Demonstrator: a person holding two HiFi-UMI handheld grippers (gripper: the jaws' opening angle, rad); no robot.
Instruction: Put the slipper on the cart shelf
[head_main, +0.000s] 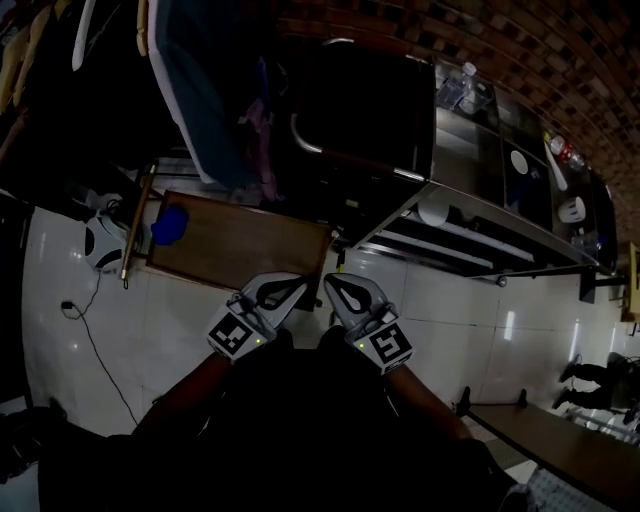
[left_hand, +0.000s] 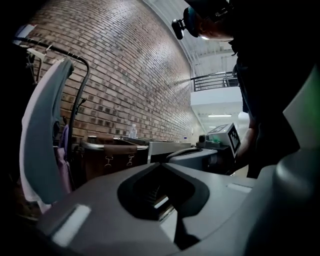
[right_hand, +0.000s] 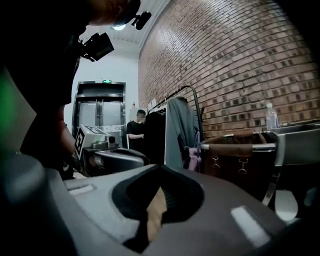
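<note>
A blue slipper (head_main: 170, 225) lies on the left end of a low brown board (head_main: 240, 245) on the white floor. The metal cart (head_main: 470, 215), with open shelves and a dark bag (head_main: 360, 100), stands beyond and to the right of the board. My left gripper (head_main: 298, 283) and right gripper (head_main: 330, 283) hang side by side close to my body, well short of the slipper. Both are shut with nothing in them. The left gripper view shows my left gripper (left_hand: 160, 165) with its tips met, and the right gripper view shows my right gripper (right_hand: 159, 167) the same way.
A clothes rack with hanging garments (head_main: 215, 90) stands behind the board. White footwear (head_main: 100, 245) and a cable (head_main: 95, 340) lie on the floor at left. A bench (head_main: 560, 440) sits at lower right. One person (right_hand: 135, 132) stands by the rack, another (head_main: 590, 380) at far right.
</note>
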